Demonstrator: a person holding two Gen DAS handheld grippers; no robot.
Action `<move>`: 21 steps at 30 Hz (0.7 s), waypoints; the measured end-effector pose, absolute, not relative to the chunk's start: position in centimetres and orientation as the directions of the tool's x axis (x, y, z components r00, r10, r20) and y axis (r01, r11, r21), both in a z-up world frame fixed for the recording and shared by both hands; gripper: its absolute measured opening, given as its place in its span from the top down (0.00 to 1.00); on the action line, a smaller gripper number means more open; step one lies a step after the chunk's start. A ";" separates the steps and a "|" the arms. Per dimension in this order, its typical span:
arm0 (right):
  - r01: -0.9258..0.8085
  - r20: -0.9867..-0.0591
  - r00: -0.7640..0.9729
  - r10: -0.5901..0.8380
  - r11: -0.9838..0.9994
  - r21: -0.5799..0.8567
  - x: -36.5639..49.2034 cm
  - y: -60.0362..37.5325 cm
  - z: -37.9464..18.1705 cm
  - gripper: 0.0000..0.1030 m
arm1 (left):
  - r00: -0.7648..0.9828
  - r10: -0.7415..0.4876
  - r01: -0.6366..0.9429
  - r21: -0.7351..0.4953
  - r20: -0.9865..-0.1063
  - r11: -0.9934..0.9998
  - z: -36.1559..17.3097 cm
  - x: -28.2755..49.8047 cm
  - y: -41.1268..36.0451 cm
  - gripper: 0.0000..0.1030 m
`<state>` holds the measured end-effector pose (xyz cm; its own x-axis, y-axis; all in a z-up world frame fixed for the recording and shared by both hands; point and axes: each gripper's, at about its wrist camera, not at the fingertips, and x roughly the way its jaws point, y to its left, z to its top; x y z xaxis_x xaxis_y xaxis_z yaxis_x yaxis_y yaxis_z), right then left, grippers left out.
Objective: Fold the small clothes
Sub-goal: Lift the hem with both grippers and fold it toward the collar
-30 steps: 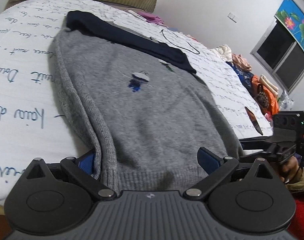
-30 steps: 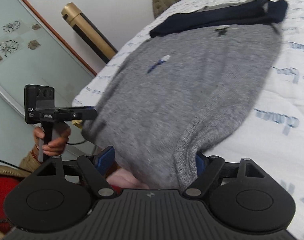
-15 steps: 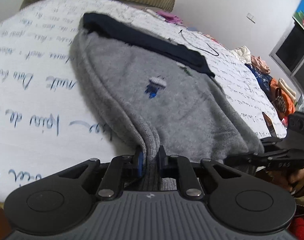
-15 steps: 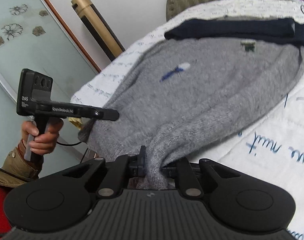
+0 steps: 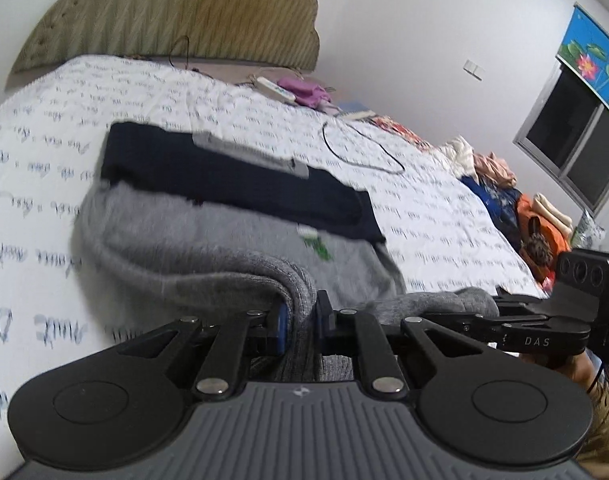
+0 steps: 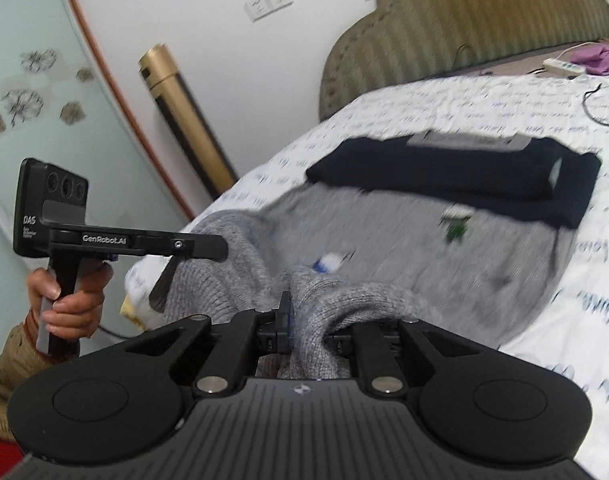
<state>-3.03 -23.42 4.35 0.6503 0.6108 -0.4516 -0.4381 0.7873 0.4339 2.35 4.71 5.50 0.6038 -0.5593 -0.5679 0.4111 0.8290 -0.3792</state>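
Left gripper [image 5: 302,316] clamped on the hem of the grey sweater [image 5: 208,240], knit bunched between the pads, jaws nearly closed. Right gripper [image 6: 310,320] same: jaws nearly closed, pinching the hem's other corner, fabric humped over the fingers. Both hem corners are off the bed [image 5: 44,128]; the rest of the sweater lies flat on the sheet, running toward 12 o'clock in both views. Navy garment [image 5: 232,180] sits across the sweater's far end, touching it. In the right view, a hand [image 6: 70,300] at 9 o'clock grips the left gripper's handle. Headboard [image 5: 176,16] at 12 o'clock. Clothes pile [image 5: 516,208] at 3 o'clock in the left view.
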 end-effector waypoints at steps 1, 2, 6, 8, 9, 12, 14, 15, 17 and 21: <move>-0.431 -0.447 0.659 0.605 0.791 0.435 -2.7 -23.8 4.5 0.87 | 0.614 -0.552 0.406 -0.375 -0.564 0.834 5.9 2.9 4.6 0.87; -0.424 -0.442 0.667 0.600 0.793 0.437 -2.2 -24.2 4.7 0.87 | 0.625 -0.548 0.398 -0.376 -0.556 0.836 6.1 3.4 4.6 0.87; -0.399 -0.428 0.693 0.581 0.803 0.443 -0.2 -25.2 5.2 0.87 | 0.668 -0.531 0.381 -0.373 -0.521 0.846 7.2 5.2 4.5 0.87; -0.392 -0.419 0.699 0.579 0.801 0.454 0.6 -25.7 5.3 0.87 | 0.686 -0.505 0.373 -0.342 -0.524 0.862 7.5 6.2 4.2 0.87; -0.388 -0.415 0.702 0.579 0.799 0.459 1.1 -25.9 5.3 0.87 | 0.690 -0.496 0.373 -0.329 -0.527 0.868 7.6 6.7 4.0 0.87; -0.378 -0.410 0.710 0.573 0.801 0.465 2.4 -26.4 5.4 0.87 | 0.693 -0.478 0.363 -0.310 -0.540 0.878 7.5 8.5 3.6 0.87; -0.371 -0.409 0.715 0.567 0.803 0.466 3.3 -26.5 5.4 0.87 | 0.699 -0.458 0.357 -0.288 -0.549 0.889 7.3 9.7 3.1 0.87; -0.365 -0.409 0.717 0.565 0.804 0.470 3.9 -26.7 5.4 0.87 | 0.703 -0.450 0.350 -0.282 -0.551 0.893 7.1 10.3 3.1 0.87; -0.352 -0.406 0.720 0.562 0.801 0.484 5.1 -27.1 5.2 0.87 | 0.706 -0.441 0.342 -0.278 -0.554 0.898 6.7 11.6 2.8 0.87; -0.297 -0.400 0.723 0.564 0.776 0.557 8.3 -28.4 4.3 0.87 | 0.707 -0.404 0.318 -0.250 -0.581 0.915 5.6 14.2 2.1 0.87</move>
<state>8.28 -28.43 4.33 0.7230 0.5636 -0.3995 -0.2972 0.7758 0.5566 14.24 2.14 5.63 0.7066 -0.4044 -0.5806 0.3178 0.9145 -0.2503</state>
